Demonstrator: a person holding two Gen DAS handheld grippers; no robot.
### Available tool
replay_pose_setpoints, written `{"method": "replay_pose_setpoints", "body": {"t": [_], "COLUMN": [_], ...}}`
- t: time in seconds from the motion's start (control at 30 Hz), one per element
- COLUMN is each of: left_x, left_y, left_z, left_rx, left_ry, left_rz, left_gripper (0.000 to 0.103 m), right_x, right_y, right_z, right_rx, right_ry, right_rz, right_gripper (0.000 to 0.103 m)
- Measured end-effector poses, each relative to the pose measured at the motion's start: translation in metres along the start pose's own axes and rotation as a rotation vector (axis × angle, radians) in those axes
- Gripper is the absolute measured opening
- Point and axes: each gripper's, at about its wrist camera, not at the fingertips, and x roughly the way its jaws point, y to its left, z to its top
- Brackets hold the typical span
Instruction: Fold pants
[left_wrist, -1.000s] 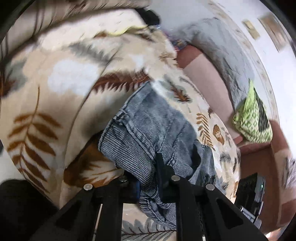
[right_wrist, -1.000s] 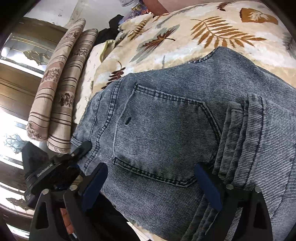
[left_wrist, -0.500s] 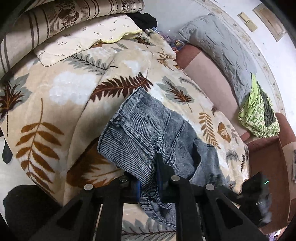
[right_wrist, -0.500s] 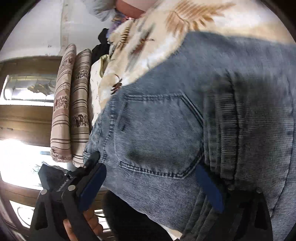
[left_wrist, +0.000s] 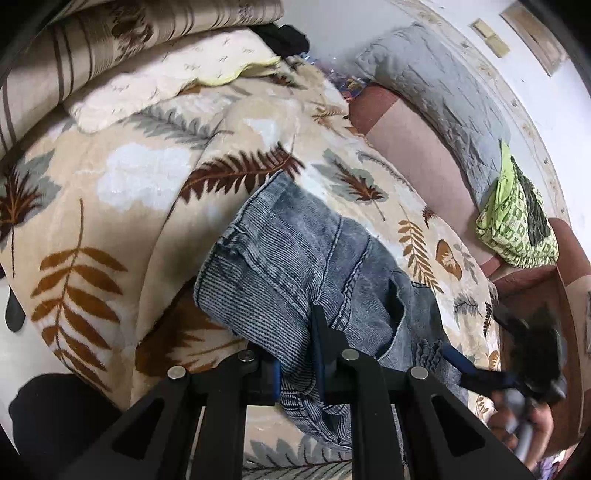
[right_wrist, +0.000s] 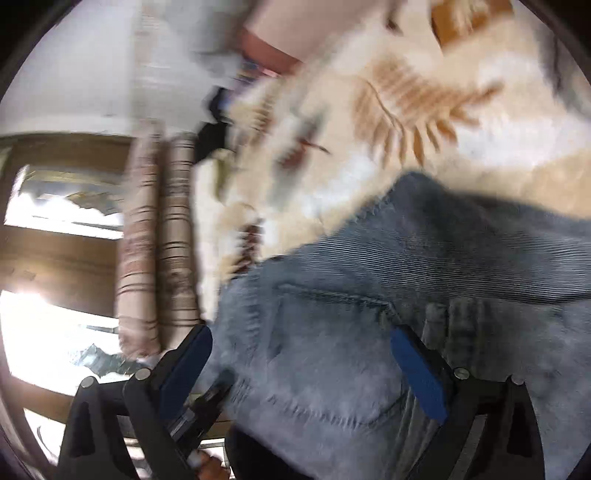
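Nearest the left wrist camera, the left gripper (left_wrist: 298, 363) has its two black fingers drawn almost together, pinching a thick bunch of the grey-blue washed denim pants (left_wrist: 295, 266) between the blue pads; the cloth bulges out above and below the pinch. From that grip the pants run away from the camera as a folded, layered heap with seams and a pocket edge showing, lying on the cream plush blanket with brown and grey fern leaves (left_wrist: 122, 206) that covers the bed. Low on the right of this view the right gripper (left_wrist: 480, 373) shows as a blurred black shape with a blue pad beside the denim, and a person's hand (left_wrist: 532, 417) wraps its handle. In the right wrist view, which is badly smeared, the right gripper (right_wrist: 306, 373) has its jaws spread wide, blue pads well apart, with the back pocket of the pants (right_wrist: 332, 354) lying in the gap between them; neither pad appears to press on the cloth, so it holds nothing. Part of the left gripper's black body shows just inside its left finger. Farther off in the left view, a cream quilted pillow with a yellow edge (left_wrist: 166, 81) and striped beige bolsters (left_wrist: 74, 48) lie at the head of the blanket, a grey quilted cushion (left_wrist: 436, 85) leans on the pink-brown sofa back (left_wrist: 413, 155), and a lime-green patterned cloth bundle (left_wrist: 517, 221) sits at the sofa's end.
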Motion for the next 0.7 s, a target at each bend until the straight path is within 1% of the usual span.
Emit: {"method": "replay_pose_setpoints", "body": {"t": [0.03,0.1,0.17,0.23,0.3,0.37,0.4,0.43,0.47,0.5,0.53,0.57,0.6,0.63,0.67,0.7], "left_x": [-0.003,-0.01,-0.02,-0.029,-0.042,-0.051,-0.056,-0.058,-0.061,-0.062,-0.061,-0.056,-0.05,-0.037,-0.02,0.01], "left_y": [-0.005,-0.019,-0.037,-0.062,-0.101,-0.136,-0.159,-0.173,-0.198,-0.217,-0.228,-0.244,-0.254,-0.265,-0.273,-0.279], "left_z": [0.0,-0.001,-0.003,-0.006,-0.018,-0.034,-0.047,-0.057,-0.077,-0.094,-0.105,-0.124,-0.139,-0.158,-0.174,-0.196], "left_rx": [0.017,0.06,0.125,0.212,0.356,0.481,0.564,0.609,0.701,0.766,0.805,0.858,0.888,0.916,0.945,1.001], "left_ry": [-0.012,-0.045,-0.083,-0.124,-0.184,-0.227,-0.249,-0.257,-0.261,-0.257,-0.249,-0.213,-0.178,-0.119,-0.039,0.102], "left_rz": [0.003,0.006,0.023,0.041,0.058,0.052,0.041,0.032,0.004,-0.018,-0.035,-0.071,-0.096,-0.115,-0.118,-0.114], "left_gripper": [0.014,0.014,0.014,0.014,0.013,0.013,0.013,0.013,0.013,0.013,0.013,0.012,0.012,0.012,0.014,0.024], "right_x": [-0.014,-0.047,-0.083,-0.107,-0.137,-0.161,-0.177,-0.188,-0.198,-0.21,-0.219,-0.226,-0.231,-0.237,-0.242,-0.241], "right_y": [-0.005,-0.022,-0.043,-0.062,-0.082,-0.095,-0.104,-0.11,-0.116,-0.124,-0.129,-0.135,-0.139,-0.145,-0.151,-0.15], "right_z": [-0.004,-0.016,-0.032,-0.046,-0.063,-0.073,-0.08,-0.085,-0.089,-0.096,-0.1,-0.103,-0.106,-0.11,-0.113,-0.115], "right_rx": [0.004,0.025,0.041,0.07,0.097,0.115,0.128,0.138,0.147,0.164,0.175,0.184,0.195,0.212,0.222,0.227], "right_ry": [-0.019,-0.069,-0.134,-0.175,-0.217,-0.257,-0.284,-0.307,-0.325,-0.353,-0.37,-0.385,-0.398,-0.409,-0.416,-0.418], "right_rz": [0.003,-0.022,-0.063,-0.07,-0.074,-0.072,-0.07,-0.062,-0.054,-0.047,-0.044,-0.04,-0.038,-0.041,-0.041,-0.043], "right_gripper": [0.099,0.099,0.099,0.099,0.099,0.099,0.099,0.099,0.099,0.099,0.099,0.099,0.099,0.099,0.099,0.099]}}
